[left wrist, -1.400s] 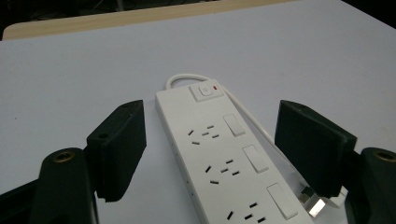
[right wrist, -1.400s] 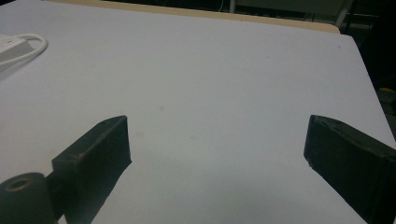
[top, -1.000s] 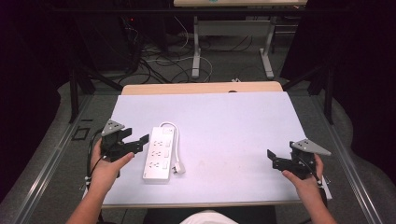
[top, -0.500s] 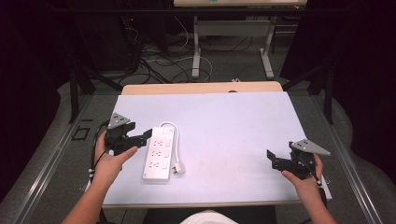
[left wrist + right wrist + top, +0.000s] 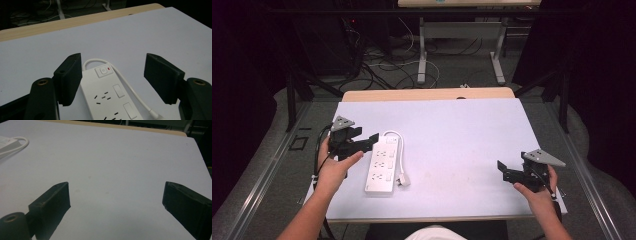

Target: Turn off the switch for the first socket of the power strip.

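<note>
left gripper (image 5: 371,140) advanced | power strip (image 5: 110,97) between spread jaws, untouched

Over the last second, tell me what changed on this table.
The left claw moved forward and inward, and its open jaws now sit over the far end of the power strip, not gripping it. The power strip, its cord and the right claw stayed where they were.

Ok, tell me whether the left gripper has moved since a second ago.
Yes. The left gripper has moved toward the power strip, its jaws now over the strip's far end.
</note>
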`<state>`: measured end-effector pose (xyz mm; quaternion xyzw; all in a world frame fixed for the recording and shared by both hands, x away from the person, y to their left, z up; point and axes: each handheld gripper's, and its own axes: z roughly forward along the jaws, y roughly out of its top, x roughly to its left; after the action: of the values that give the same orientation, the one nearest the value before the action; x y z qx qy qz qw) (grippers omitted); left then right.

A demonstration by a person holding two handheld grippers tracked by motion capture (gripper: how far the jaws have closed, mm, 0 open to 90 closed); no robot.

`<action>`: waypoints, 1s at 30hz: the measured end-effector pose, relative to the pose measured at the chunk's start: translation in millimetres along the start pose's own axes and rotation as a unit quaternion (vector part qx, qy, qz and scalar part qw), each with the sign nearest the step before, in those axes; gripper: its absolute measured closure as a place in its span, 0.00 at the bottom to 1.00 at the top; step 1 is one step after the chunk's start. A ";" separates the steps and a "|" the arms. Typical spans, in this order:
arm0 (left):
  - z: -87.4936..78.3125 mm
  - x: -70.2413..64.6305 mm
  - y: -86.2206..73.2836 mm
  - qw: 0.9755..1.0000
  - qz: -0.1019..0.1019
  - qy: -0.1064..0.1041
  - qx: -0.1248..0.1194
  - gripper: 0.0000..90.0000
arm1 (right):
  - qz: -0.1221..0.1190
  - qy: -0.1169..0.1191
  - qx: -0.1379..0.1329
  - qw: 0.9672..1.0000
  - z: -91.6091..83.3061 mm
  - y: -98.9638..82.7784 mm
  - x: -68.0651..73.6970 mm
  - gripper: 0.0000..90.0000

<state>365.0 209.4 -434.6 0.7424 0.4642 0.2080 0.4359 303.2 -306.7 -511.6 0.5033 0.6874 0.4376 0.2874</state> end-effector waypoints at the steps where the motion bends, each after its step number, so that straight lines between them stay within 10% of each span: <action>1: 0.0 -0.2 0.9 1.000 0.000 -0.001 0.004 0.35 | 0.000 0.000 0.000 1.000 0.0 0.0 -0.1 0.08; 30: 28.2 -9.8 12.5 0.998 -0.055 -0.022 0.009 0.59 | 0.006 0.006 0.004 1.000 1.8 -0.8 -0.2 0.09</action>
<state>386.7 185.7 -438.3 0.7240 0.4962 0.1633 0.4504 304.4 -306.4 -513.1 0.5062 0.6874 0.4399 0.2788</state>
